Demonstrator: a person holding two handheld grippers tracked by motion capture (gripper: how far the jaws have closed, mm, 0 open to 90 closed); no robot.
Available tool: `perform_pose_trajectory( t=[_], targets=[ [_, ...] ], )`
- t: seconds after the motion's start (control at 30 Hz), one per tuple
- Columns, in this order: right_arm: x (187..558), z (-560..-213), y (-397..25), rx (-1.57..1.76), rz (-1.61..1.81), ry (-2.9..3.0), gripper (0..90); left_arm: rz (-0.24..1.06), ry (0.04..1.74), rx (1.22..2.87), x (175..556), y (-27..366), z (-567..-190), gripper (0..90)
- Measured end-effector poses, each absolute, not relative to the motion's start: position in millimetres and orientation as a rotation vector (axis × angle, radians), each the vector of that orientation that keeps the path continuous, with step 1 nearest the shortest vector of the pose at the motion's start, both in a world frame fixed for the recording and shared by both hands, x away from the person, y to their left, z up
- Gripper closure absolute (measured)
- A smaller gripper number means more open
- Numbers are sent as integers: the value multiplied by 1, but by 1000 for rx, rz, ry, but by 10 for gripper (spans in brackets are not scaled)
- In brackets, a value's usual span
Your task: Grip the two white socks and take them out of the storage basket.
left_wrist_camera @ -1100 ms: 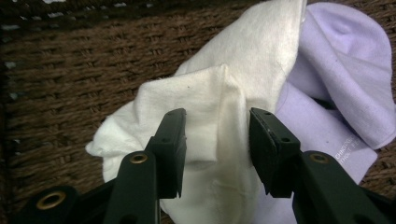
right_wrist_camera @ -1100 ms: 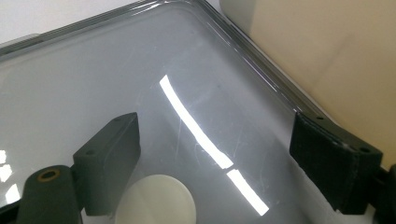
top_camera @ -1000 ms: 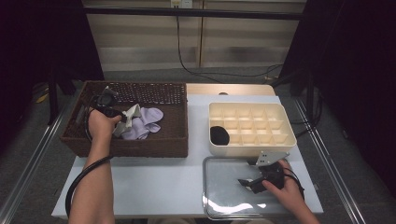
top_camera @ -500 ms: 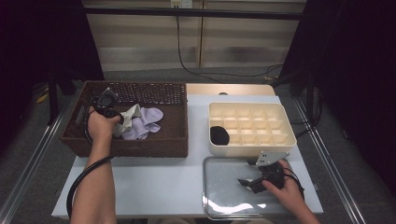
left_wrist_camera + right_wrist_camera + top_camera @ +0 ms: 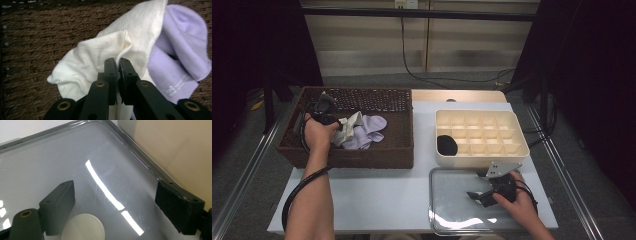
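A white table (image 5: 377,200) is holding three things. A brown basket (image 5: 362,152) is sitting on its left side. A cream box (image 5: 482,159) with many little squares is sitting on the right side, well apart from the basket. A clear lid (image 5: 452,210) is lying flat near the front edge, just in front of the box. A strip of light wood (image 5: 462,96) is showing at the far edge of the table.
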State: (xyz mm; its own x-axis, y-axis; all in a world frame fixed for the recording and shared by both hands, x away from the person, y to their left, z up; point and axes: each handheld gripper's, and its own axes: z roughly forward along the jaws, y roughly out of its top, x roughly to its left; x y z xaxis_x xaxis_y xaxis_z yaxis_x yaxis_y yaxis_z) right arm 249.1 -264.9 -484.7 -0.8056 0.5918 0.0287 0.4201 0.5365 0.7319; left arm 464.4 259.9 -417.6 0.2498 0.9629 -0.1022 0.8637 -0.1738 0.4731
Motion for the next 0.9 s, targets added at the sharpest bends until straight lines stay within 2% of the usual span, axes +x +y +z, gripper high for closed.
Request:
perform_pose_trajectory(
  t=[0.3,0.9],
  targets=[
    [249,-485,-265,855,1127,2552,160,311,1624,2104,470,255,-411,857],
    [249,-485,-265,857,1127,2550,160,258,1547,2095,453,254,-357,868]
  ],
)
